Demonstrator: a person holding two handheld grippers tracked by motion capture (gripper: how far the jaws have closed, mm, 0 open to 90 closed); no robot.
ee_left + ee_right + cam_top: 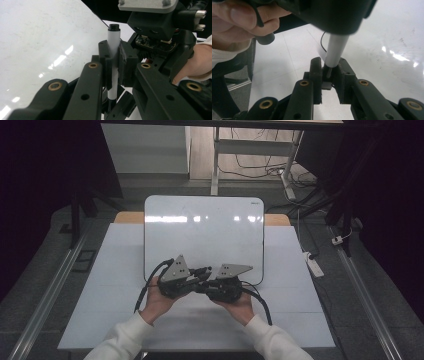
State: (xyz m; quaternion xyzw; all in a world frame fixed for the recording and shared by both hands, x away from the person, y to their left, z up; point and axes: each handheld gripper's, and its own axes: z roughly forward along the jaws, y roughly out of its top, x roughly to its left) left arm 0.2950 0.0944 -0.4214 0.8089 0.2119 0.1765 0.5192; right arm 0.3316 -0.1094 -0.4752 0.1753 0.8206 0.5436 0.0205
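Note:
A marker with a white barrel (113, 47) and a black end stands between the jaws of my left gripper (113, 53), which is shut on the barrel's middle. In the right gripper view the same barrel (335, 48) runs down from the left gripper's body (337, 15) into my right gripper (329, 66), which is shut on the marker's dark lower end. In the high view the left gripper (199, 277) and the right gripper (214, 282) meet tip to tip over the near edge of a whiteboard (204, 227). A hand holds each gripper.
The whiteboard lies flat on a white table top (115, 285), its surface faintly smudged. A power strip (314, 265) lies at the table's right edge. Desk legs and cables (260, 167) stand on the floor beyond. Dark curtains close both sides.

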